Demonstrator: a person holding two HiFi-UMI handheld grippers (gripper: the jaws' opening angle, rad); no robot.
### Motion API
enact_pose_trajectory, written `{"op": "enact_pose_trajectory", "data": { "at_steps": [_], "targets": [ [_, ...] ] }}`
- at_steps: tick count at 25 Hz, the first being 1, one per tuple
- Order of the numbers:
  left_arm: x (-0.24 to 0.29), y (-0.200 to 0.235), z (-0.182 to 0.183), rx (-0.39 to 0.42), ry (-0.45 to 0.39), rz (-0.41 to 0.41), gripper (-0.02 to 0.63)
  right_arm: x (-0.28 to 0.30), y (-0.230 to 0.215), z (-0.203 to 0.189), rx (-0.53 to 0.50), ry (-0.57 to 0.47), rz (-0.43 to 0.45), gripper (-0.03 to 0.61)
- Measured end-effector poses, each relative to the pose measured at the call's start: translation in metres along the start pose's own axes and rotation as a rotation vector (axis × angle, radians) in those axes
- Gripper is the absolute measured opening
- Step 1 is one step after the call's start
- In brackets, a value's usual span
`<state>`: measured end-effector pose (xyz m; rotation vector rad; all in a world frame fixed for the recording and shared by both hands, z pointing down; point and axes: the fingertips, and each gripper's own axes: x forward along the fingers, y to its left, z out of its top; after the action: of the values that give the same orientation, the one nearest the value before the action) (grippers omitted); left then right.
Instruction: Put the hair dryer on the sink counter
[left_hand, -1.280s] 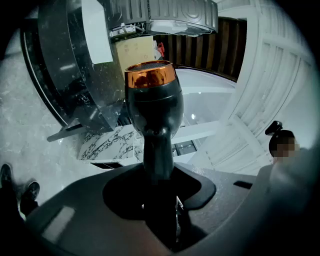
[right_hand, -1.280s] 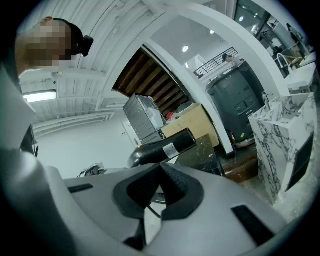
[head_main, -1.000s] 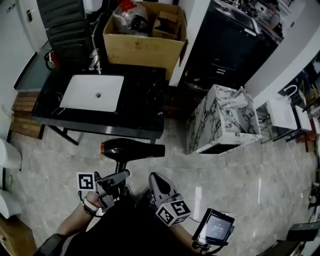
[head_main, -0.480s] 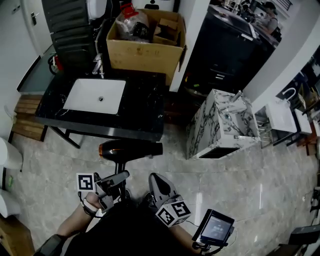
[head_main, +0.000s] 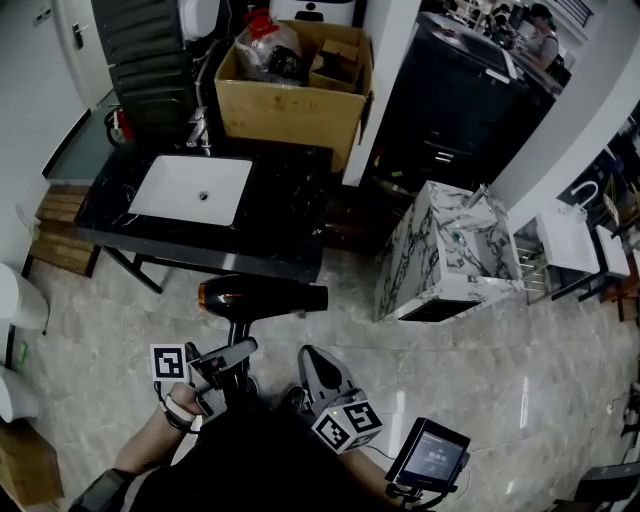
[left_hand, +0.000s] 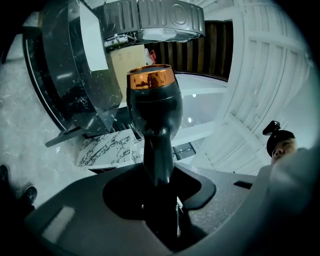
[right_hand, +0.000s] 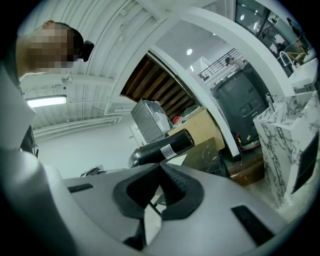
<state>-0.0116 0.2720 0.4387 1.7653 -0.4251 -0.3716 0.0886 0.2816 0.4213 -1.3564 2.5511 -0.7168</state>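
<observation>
Task not complete. The hair dryer was carried in the air above the floor, at 6 o'clock from the sink bench, apart from it; placing remained. The left tool clamped its handle, jaws partly apart. The right tool was closed and empty.

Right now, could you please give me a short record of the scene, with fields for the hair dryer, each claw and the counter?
hair dryer: held in the air by its handle, barrel roughly level, copper end toward the head view's left
left claw: shut on the hair dryer's handle
right claw: shut, nothing between its jaws
sink counter: black, white basin at its left, right part bare
task state: hair dryer in front of the counter's near edge, not yet on it
</observation>
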Motion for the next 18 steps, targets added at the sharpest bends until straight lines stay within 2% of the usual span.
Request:
{"op": "enact_pose_trajectory", "data": {
  "at_steps": [8, 18],
  "targets": [
    [0.002, 0.009, 0.001, -0.015, -0.013, 0.022, 0.147, 0.004, -0.011, -0.001, 0.013, 0.014, 0.006, -0.005],
    [0.016, 0.015, 0.043, -0.015, 0.014, -0.003, 0.147, 0.037, -0.028, 0.005, 0.029, 0.02, -0.053, -0.005]
  ]
}}
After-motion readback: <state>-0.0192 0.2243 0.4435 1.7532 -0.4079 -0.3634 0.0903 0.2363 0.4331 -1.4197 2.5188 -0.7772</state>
